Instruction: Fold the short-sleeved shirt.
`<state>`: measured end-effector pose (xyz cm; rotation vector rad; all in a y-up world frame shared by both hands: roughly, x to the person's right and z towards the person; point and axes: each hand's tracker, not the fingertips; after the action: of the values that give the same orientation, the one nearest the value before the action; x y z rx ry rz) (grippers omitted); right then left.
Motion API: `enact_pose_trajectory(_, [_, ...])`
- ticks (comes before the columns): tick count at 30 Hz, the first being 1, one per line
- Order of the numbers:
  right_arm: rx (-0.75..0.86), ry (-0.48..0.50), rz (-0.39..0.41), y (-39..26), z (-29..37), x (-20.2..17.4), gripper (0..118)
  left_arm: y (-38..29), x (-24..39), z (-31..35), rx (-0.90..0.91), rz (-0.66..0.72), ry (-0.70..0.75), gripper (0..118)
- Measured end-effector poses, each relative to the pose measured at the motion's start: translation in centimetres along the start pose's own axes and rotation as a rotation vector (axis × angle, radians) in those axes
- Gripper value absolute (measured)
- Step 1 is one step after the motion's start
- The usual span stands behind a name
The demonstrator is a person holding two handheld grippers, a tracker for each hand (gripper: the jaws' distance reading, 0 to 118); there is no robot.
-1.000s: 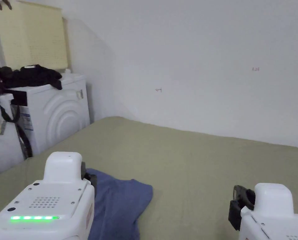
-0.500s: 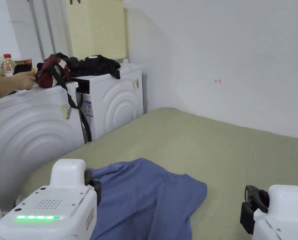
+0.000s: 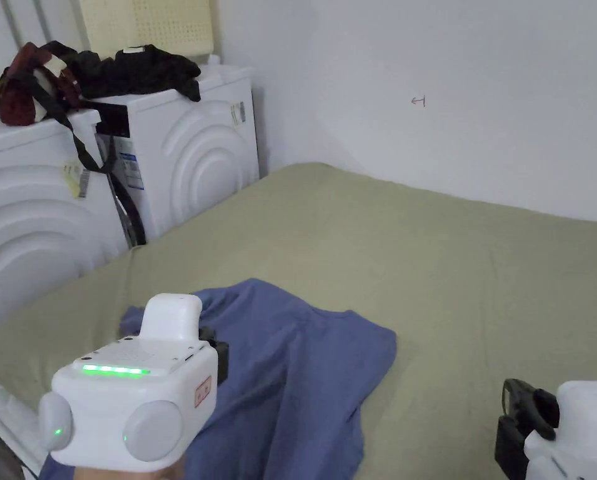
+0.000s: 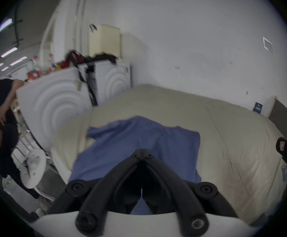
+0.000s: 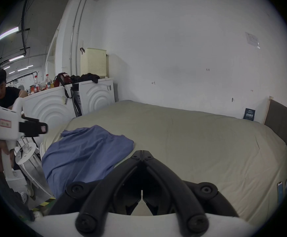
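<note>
A blue short-sleeved shirt [image 3: 303, 369] lies crumpled near the front left corner of the olive-green bed [image 3: 447, 262], one part hanging over the near edge. My left gripper [image 3: 219, 359] hovers over the shirt's left part. In the left gripper view its jaws [image 4: 142, 149] are shut tip to tip, with no cloth between them and the shirt [image 4: 139, 138] beyond. My right gripper [image 3: 519, 419] is over bare sheet to the right of the shirt. It [image 5: 142, 151] is shut and empty, with the shirt [image 5: 88, 148] to its left.
Two white washing machines [image 3: 190, 162] stand against the bed's left side, with dark clothes and a bag [image 3: 134, 69] on top. Another person [image 5: 4, 95] is behind them. A white wall runs along the bed's far side. A phone [image 5: 280, 192] lies at the bed's right edge.
The head camera has swung left and down, so more of the shirt shows. My left gripper has risen and tipped over the shirt. Both grippers stay shut.
</note>
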<state>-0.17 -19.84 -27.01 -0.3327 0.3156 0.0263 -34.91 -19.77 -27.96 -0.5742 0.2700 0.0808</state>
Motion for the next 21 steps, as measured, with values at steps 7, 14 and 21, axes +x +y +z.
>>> enact_pose_trajectory(7, [-0.104, -0.009, 0.016, -3.3, -1.5, 0.8, 1, -1.3, 2.1, -12.8, -0.284, 0.036, -0.118, 12])
enact_pose_trajectory(14, [-0.2, -0.009, 0.008, -6.4, -3.5, 1.4, 1, -3.1, 3.4, -20.6, -0.486, 0.006, -0.116, 118])
enact_pose_trajectory(21, [-0.246, -0.004, 0.002, -7.7, -3.9, 1.9, 1, -4.7, 5.4, -20.4, -0.525, -0.06, -0.092, 118])
